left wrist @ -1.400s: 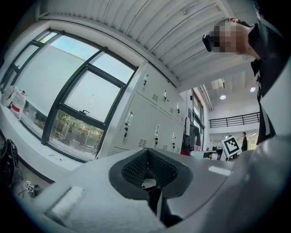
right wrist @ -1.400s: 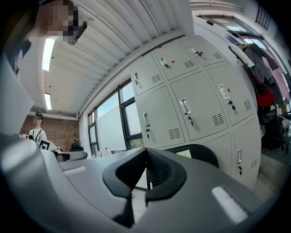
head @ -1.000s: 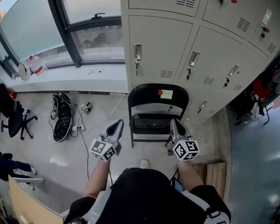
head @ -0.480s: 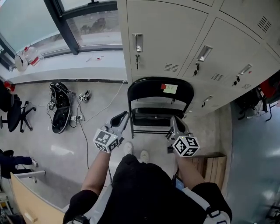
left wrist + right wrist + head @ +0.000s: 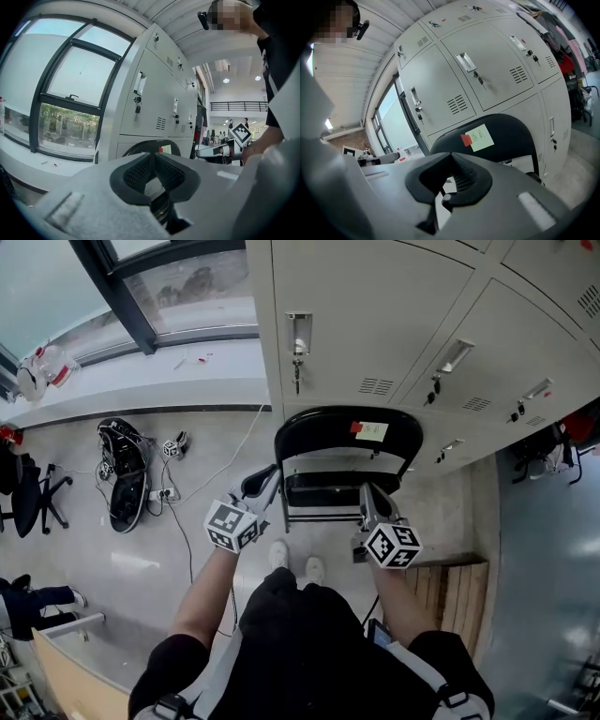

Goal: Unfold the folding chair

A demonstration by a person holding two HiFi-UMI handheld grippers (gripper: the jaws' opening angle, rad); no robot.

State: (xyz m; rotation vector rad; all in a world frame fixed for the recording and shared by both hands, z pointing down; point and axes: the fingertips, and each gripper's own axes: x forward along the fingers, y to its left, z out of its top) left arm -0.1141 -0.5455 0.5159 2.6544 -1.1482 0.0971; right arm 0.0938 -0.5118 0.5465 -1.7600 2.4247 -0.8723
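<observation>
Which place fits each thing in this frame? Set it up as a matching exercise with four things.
Things:
1. folding chair
2. yellow sticky note
3. wheeled office chair
4. wooden pallet

Places:
A. on the floor at the head view's left edge
B. stuck on the black backrest
C. standing folded against the lockers
D. on the floor at the head view's lower right

Pairs: 1-C, 2-B, 3-A, 4-D
</observation>
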